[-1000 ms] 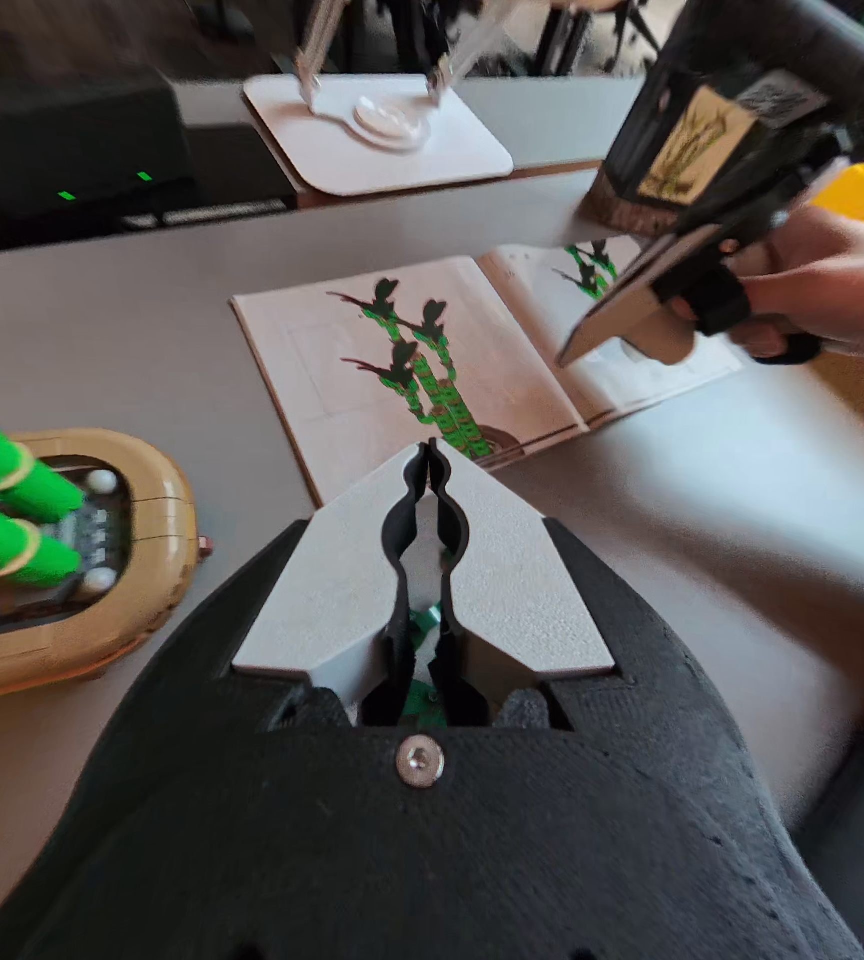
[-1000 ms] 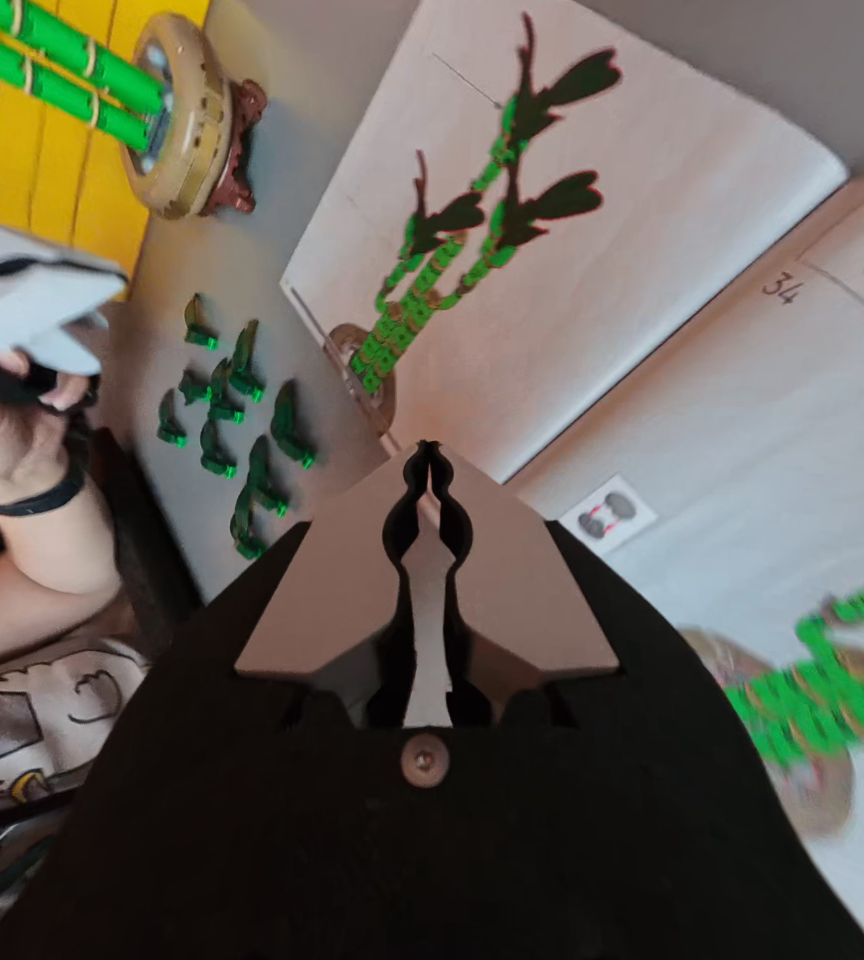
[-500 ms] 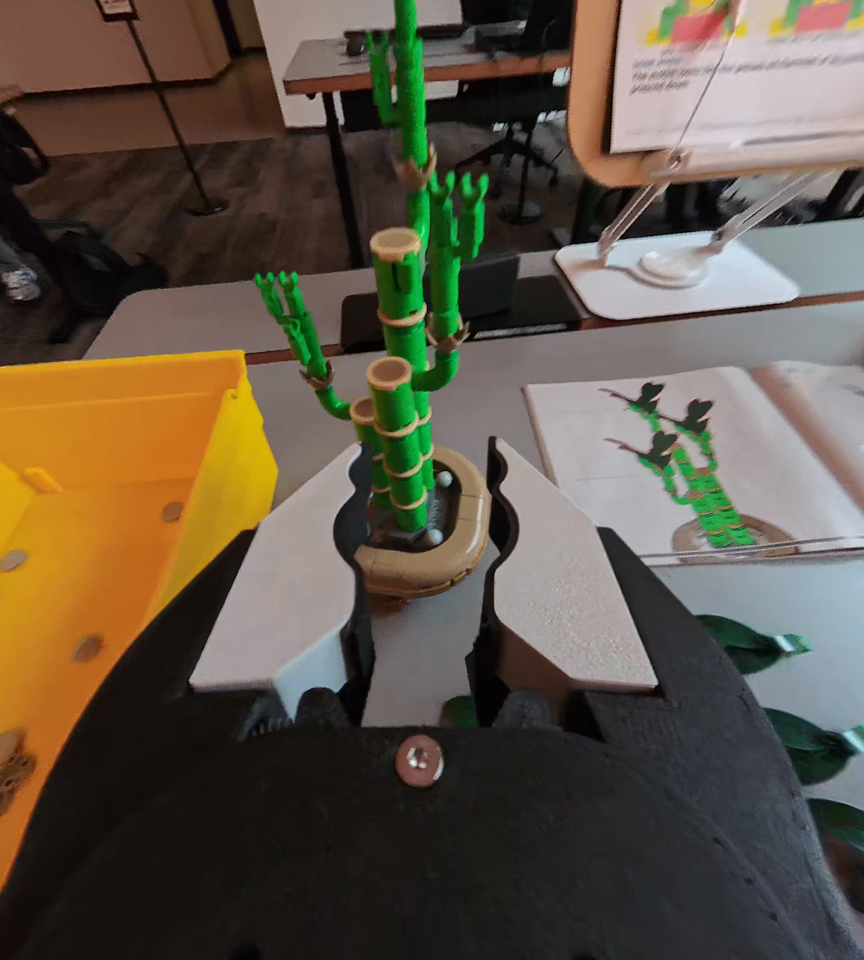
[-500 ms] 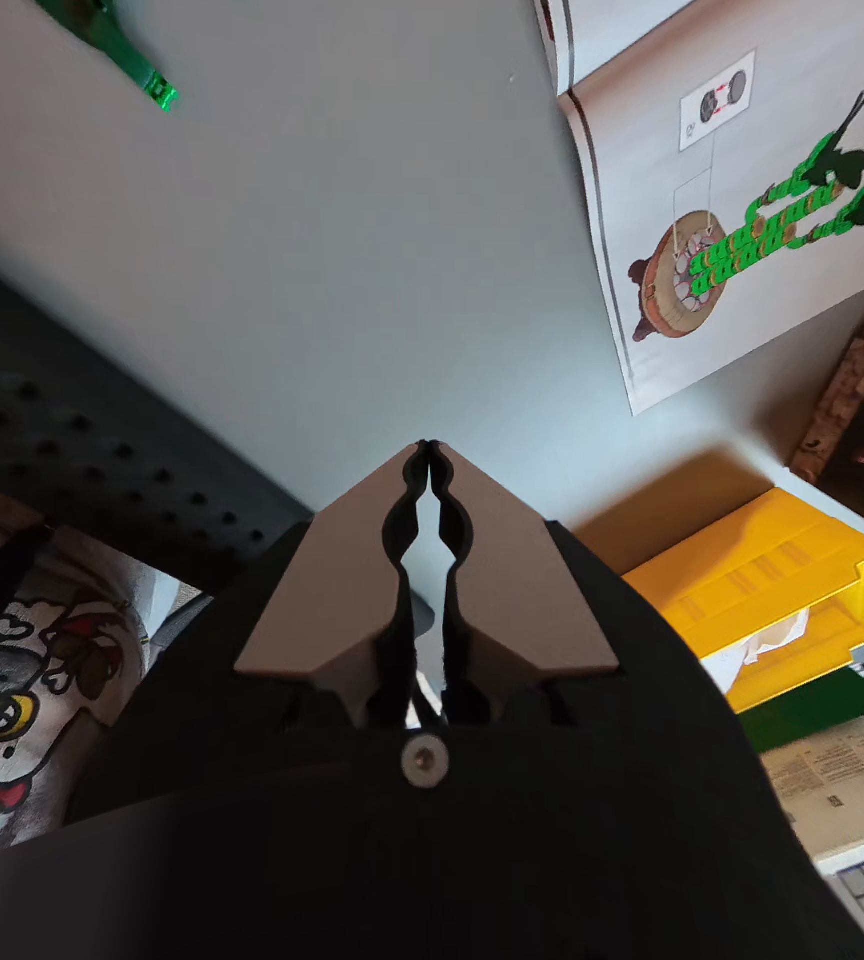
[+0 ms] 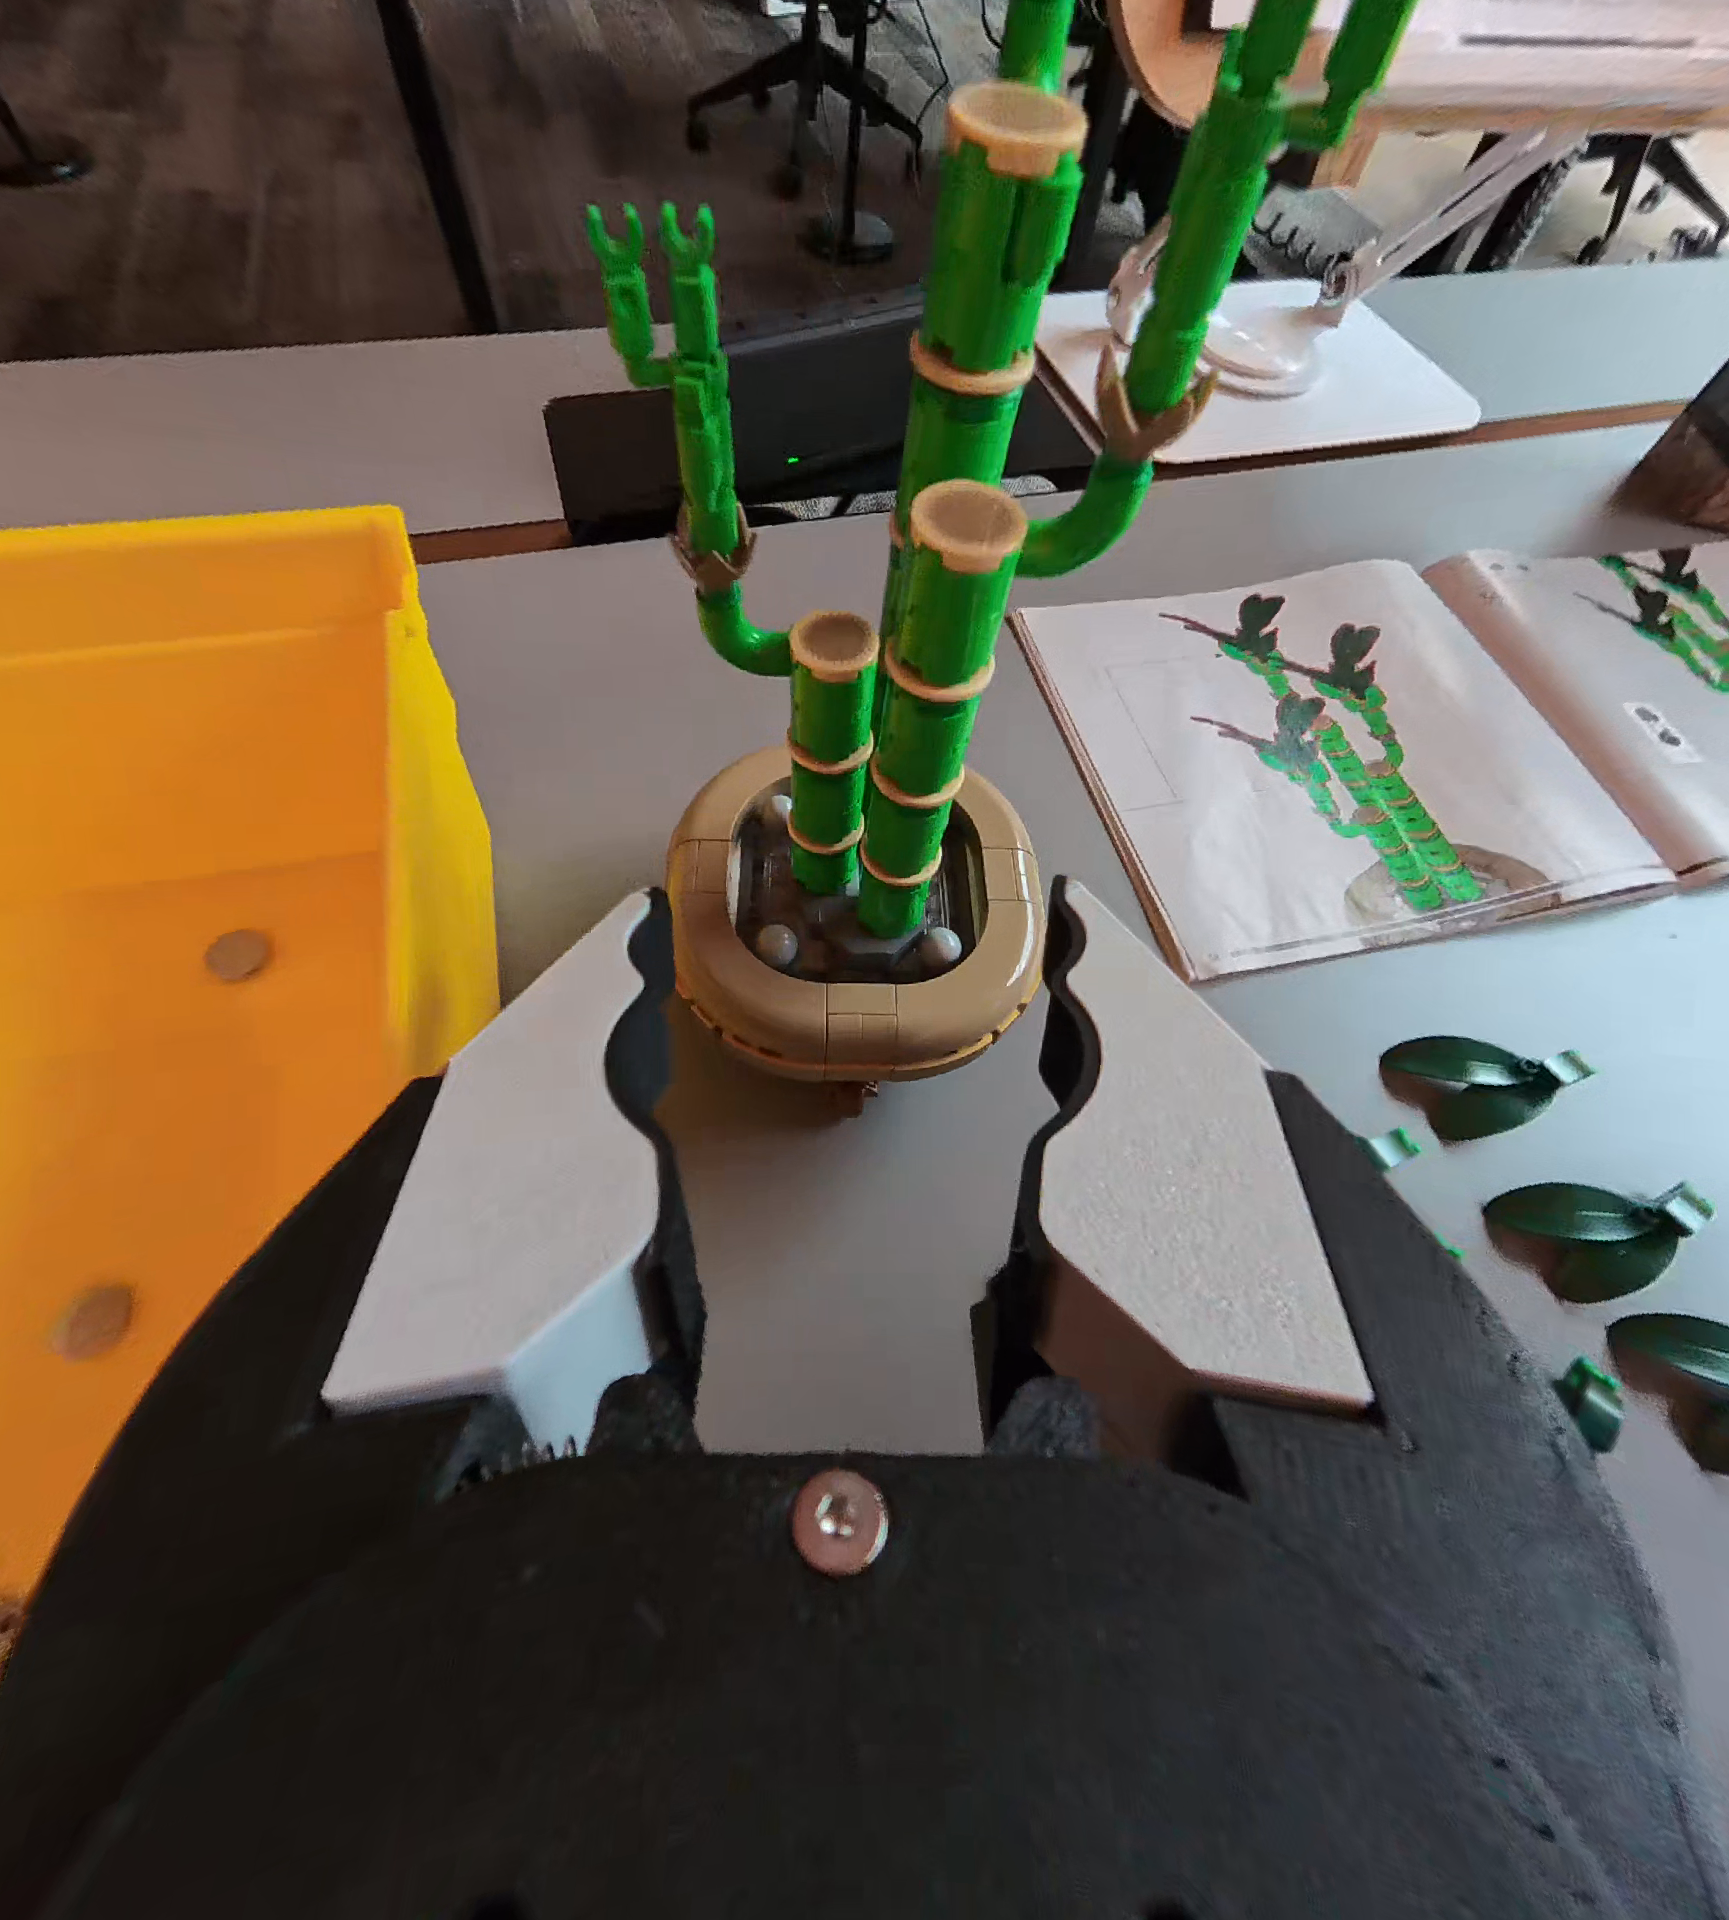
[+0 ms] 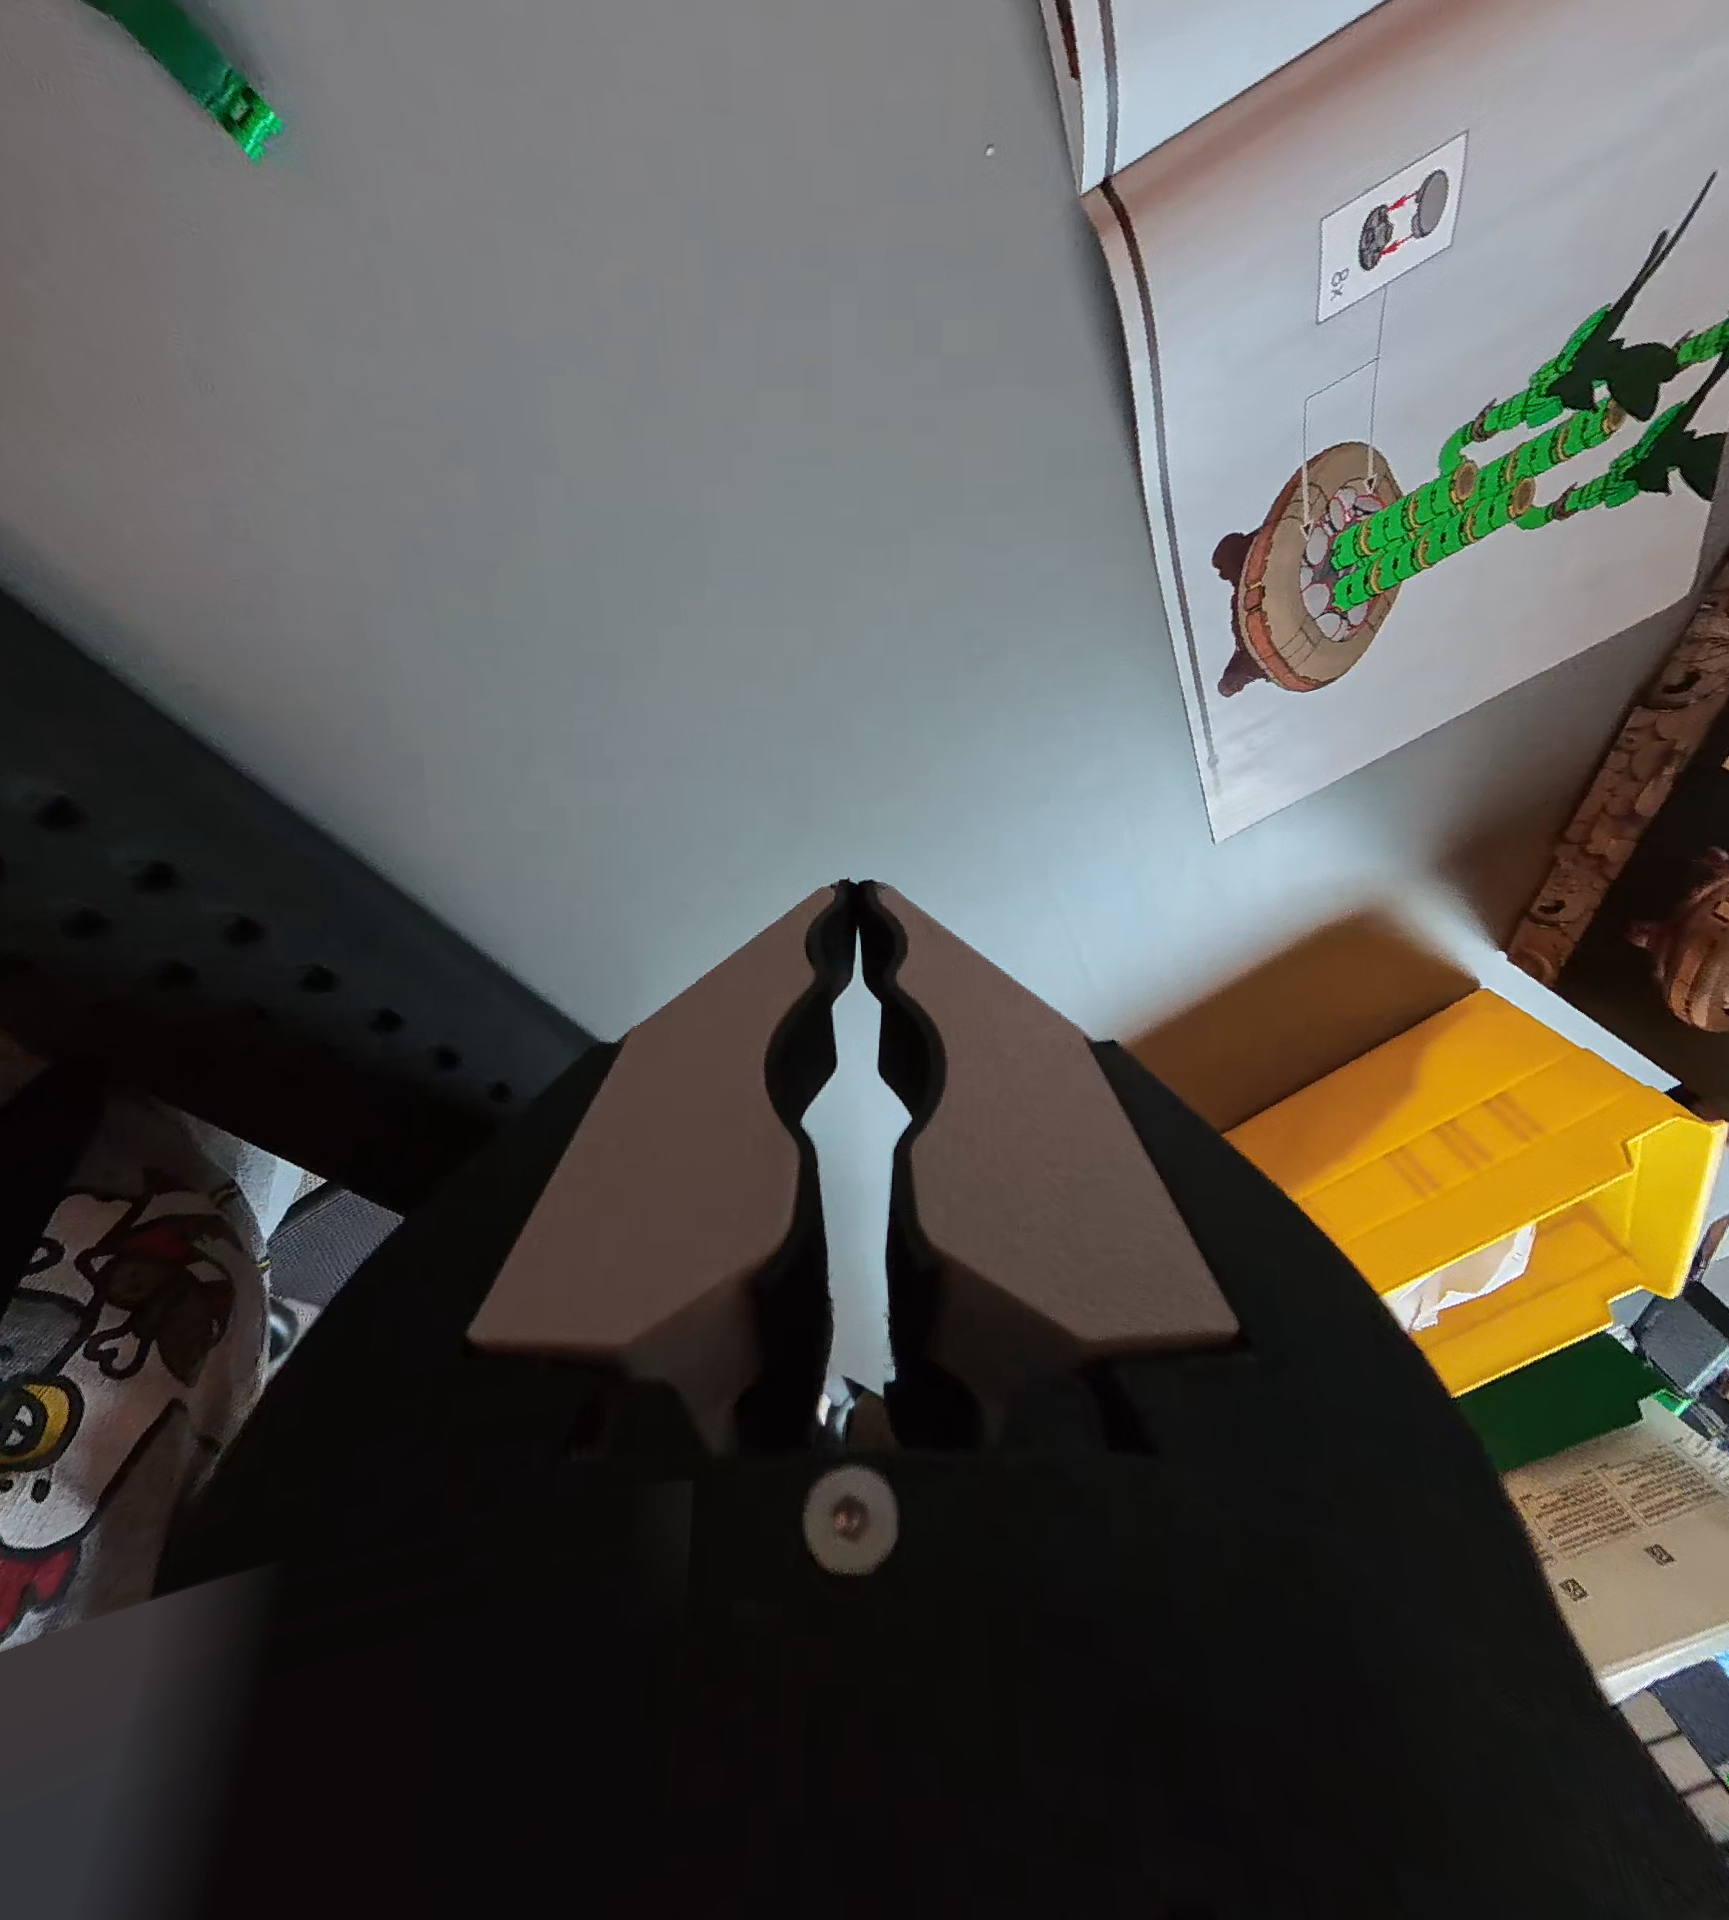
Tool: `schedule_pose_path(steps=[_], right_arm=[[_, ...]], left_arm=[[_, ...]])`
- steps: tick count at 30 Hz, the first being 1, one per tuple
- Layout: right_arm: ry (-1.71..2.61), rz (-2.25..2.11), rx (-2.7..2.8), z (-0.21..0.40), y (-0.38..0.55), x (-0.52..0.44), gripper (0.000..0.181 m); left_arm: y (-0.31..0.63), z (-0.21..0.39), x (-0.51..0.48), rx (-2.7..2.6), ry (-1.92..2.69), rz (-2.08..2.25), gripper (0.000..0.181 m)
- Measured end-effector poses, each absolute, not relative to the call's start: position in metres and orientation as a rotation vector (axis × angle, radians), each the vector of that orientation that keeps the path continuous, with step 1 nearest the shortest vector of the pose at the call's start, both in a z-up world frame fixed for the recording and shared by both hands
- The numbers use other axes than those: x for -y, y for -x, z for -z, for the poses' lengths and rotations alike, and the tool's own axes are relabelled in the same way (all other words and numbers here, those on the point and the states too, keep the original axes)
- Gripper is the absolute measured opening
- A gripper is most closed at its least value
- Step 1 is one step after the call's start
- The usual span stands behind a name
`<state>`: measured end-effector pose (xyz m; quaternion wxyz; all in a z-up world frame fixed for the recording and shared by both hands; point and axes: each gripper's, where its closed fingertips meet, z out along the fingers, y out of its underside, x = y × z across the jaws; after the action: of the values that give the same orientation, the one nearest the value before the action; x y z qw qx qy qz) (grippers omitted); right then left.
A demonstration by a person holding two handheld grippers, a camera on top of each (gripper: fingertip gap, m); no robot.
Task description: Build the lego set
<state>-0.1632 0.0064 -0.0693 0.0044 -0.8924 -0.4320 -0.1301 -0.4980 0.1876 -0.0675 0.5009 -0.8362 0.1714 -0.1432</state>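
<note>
Lego bamboo plant [image 5: 901, 665] stood upright in tan pot [image 5: 844, 1013] on grey table [image 5: 569, 665], yellow bin [image 5: 153, 831] at left, left gripper [image 5: 855, 935] spread wide with fingertips flanking the pot, instruction booklet [image 5: 1359, 769] and dark leaf pieces [image 5: 1577, 1236] at right, right gripper [image 6: 858, 891] clenched on nothing above bare table.

left hand-held gripper [image 5: 852, 914]: jaws spread wide, level, pointing forward, tilted slightly down, nothing between the fingers
right hand-held gripper [image 6: 858, 888]: fingertips pressed together, empty, angled down toward the surface

Grey table [image 5: 569, 665] carries bamboo model [image 5: 855, 956], booklet [image 5: 1359, 748], leaves [image 5: 1577, 1236]
</note>
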Motion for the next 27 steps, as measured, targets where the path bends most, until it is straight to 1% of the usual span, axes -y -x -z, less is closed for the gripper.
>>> schedule_pose_path(steps=[1,3,8,14,18,20,24,27], right_arm=[[2.807,0.413,1.36,0.071,0.163,-0.005,0.0],[2.818,0.441,1.398,0.076,0.165,-0.002,0.0],[2.845,0.507,1.442,0.086,0.169,0.0,0.0],[2.86,0.49,1.45,0.091,0.163,-0.011,0.0],[2.896,0.254,1.37,0.089,0.151,-0.031,0.0],[2.854,0.083,1.363,0.087,0.152,-0.046,0.0],[2.689,-0.283,1.36,0.086,0.173,-0.089,0.0],[2.492,-0.629,1.324,0.082,0.21,-0.119,0.0]], left_arm=[[0.495,0.068,-0.188,-0.436,2.009,0.344,0.073],[0.492,0.071,-0.189,-0.477,2.004,0.321,0.077],[0.483,0.073,-0.187,-0.492,2.028,0.337,0.082],[0.492,0.067,-0.189,-0.378,2.025,0.381,0.083],[0.494,0.064,-0.184,-0.338,2.031,0.437,0.085],[0.496,0.072,-0.18,-0.344,2.089,0.423,0.089],[0.488,0.077,-0.179,-0.38,2.112,0.416,0.087],[0.487,0.081,-0.181,-0.409,2.115,0.387,0.089]])
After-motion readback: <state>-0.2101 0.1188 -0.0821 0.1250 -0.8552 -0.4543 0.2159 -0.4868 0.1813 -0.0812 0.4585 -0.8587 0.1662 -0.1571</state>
